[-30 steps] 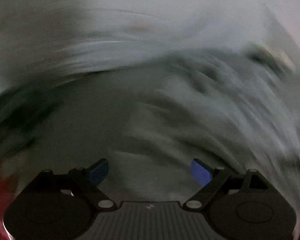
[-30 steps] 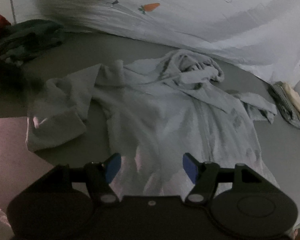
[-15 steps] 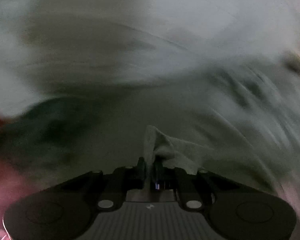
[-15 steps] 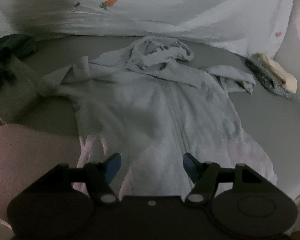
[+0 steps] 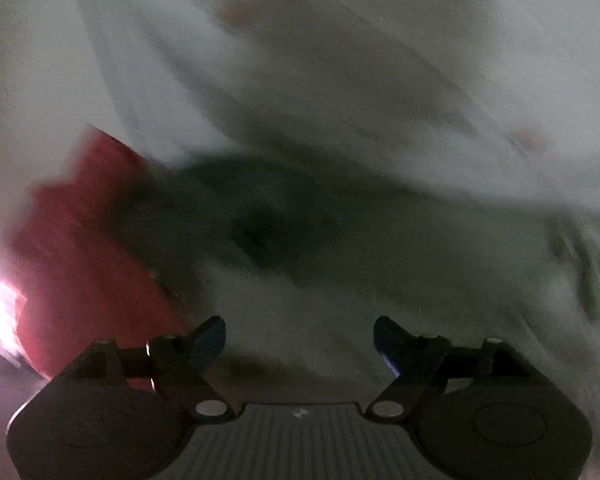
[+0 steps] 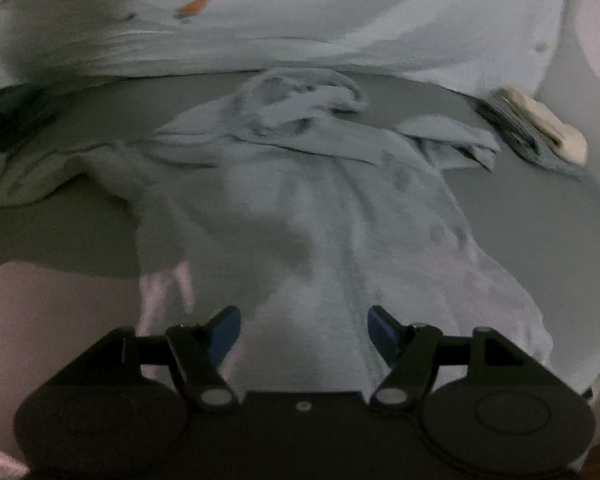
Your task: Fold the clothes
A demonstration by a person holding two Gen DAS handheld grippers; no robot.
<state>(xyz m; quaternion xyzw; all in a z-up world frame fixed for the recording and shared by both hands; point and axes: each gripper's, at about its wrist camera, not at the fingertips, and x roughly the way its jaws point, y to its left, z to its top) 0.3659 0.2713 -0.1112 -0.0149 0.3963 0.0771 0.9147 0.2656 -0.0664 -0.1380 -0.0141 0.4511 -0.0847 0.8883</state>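
A pale grey zip hoodie (image 6: pixel 324 200) lies spread front-up on a grey bed surface (image 6: pixel 540 216), hood bunched at the far end and its left sleeve (image 6: pixel 32 176) stretched out to the left. My right gripper (image 6: pixel 304 330) hovers open above the hoodie's lower hem, nothing between its blue pads. In the blurred left wrist view my left gripper (image 5: pixel 300 338) has its jaws opening, with pale cloth (image 5: pixel 380 280) lying beyond them but nothing pinched between the pads.
A white quilt with small orange carrot prints (image 6: pixel 300 12) is heaped along the far side. A dark garment (image 6: pixel 8 116) lies at far left, also seen as a dark heap (image 5: pixel 268 224) beside a red item (image 5: pixel 84 248). Folded clothes (image 6: pixel 536 128) sit at far right.
My left gripper shut on a fold of the grey sleeve half a second ago and has since let it go and spread wide. The right gripper drifted across the hoodie, staying open.
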